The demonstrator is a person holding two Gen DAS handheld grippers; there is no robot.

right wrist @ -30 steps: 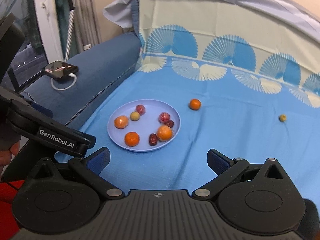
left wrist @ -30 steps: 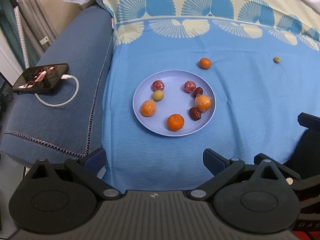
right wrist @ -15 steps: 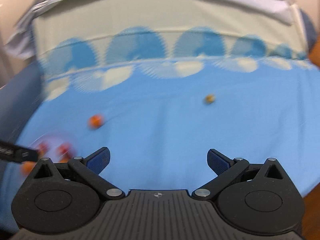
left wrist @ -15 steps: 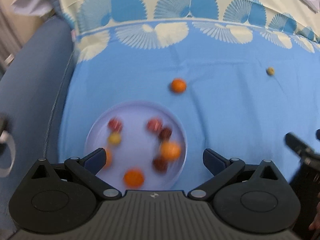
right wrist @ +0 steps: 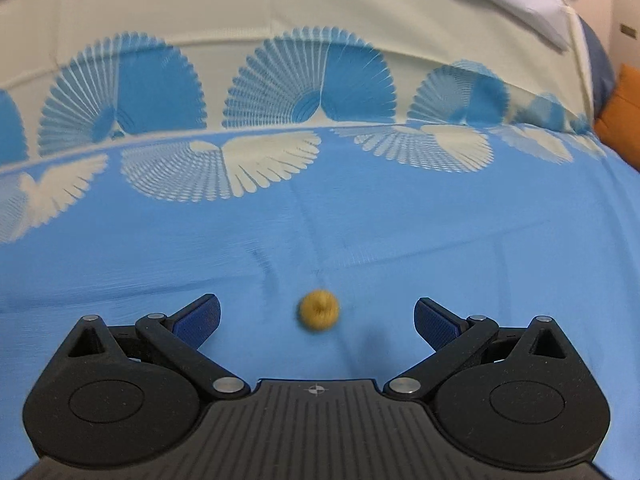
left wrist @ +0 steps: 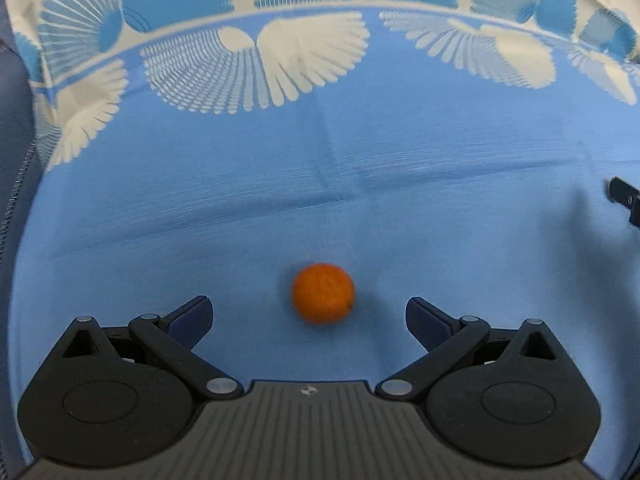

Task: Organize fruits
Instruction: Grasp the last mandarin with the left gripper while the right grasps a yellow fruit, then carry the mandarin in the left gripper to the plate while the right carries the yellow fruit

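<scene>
Blue cloth (left wrist: 400,208) gives under load, so I judge each claw should descend straight, stop just short of the fabric, then close gently on its fruit without pinching cloth. Left claw (left wrist: 309,314) is spread wide and empty; the orange (left wrist: 323,298) lies on the cloth between its fingers, slightly right of centre. Right claw (right wrist: 317,318) is likewise spread and empty, with the small yellow fruit (right wrist: 319,309) centred between its fingertips.

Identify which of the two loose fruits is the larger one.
The orange fruit, between the left gripper's open fingers. The yellow-green fruit at the right gripper looks clearly smaller.
</scene>
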